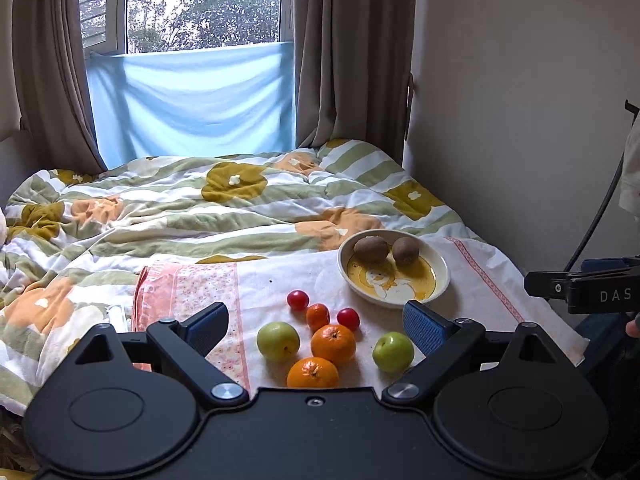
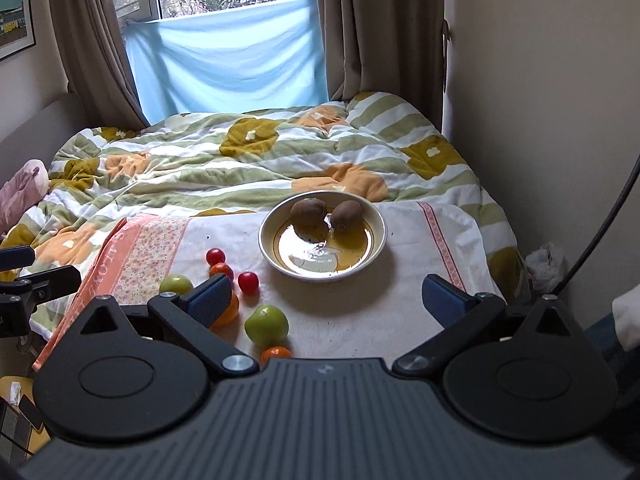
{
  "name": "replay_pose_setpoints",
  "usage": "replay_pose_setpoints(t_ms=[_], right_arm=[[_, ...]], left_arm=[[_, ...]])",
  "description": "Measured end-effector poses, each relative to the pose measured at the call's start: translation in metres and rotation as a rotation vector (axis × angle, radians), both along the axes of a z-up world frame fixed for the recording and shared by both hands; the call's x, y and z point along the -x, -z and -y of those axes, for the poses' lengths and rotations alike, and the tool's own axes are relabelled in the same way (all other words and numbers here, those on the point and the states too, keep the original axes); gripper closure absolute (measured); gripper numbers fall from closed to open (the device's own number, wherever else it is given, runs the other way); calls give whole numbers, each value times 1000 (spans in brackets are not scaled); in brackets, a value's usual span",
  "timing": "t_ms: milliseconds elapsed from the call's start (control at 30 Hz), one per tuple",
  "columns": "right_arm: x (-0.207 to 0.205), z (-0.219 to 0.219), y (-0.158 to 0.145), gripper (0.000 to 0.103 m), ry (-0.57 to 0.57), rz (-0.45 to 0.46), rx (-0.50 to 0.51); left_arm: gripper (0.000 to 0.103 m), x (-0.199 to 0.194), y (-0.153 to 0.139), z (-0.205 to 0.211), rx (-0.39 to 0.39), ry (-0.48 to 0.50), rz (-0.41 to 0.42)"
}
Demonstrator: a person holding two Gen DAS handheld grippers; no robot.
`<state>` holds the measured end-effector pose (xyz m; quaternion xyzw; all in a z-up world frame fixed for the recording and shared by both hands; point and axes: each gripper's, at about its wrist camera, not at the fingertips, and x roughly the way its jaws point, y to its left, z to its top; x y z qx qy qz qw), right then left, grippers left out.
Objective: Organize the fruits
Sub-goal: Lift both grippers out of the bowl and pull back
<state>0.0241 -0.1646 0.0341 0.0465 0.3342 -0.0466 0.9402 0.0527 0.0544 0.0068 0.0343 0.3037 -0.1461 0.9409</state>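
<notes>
Fruit in dish: two brown fuzzy kiwis [image 2: 308,211] [image 2: 347,215] lie side by side at the far edge of a round cream ceramic dish with a yellow centre [image 2: 376,246].
Loose fruit: the rest sits in a cluster on the cloth, left of and nearer than the dish. It consists of two large oranges [image 1: 333,343] [image 1: 313,373], touching; one small orange [image 1: 317,316]; two small red round fruits [image 1: 298,299] [image 1: 348,318]; and two green round fruits [image 1: 278,341] [image 1: 393,351], one on each side of the oranges.
Surface: a white cloth with pink patterned borders [image 2: 360,308] is spread over the near part of a bed covered by a green-striped floral quilt [image 2: 224,164].
Left tool [image 1: 316,326]: blue-padded jaws stand wide apart, holding nothing, framing the loose cluster from the near side. The right-hand pad sits just beside the nearer green fruit and the dish rim.
Right tool [image 2: 328,300]: jaws wide apart and empty, pointed toward the dish. The left-hand pad overlaps one orange in view; contact cannot be determined.
Surroundings: brown curtains [image 2: 376,28] flank a window whose lower part is covered by a pale blue sheet [image 2: 228,56]. A beige wall [image 2: 540,80] stands to the right of the bed.
</notes>
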Motion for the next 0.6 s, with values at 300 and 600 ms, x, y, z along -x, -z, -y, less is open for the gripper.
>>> replay_pose_setpoints(t_ms=[300,600], right_arm=[[8,-21,47,0,20,-37,-21],[-6,-29,104,0,22,-49,-47]], left_arm=[[7,-11,50,-11,-6,39,-45],[12,-31,113,0,-55,89,-34]])
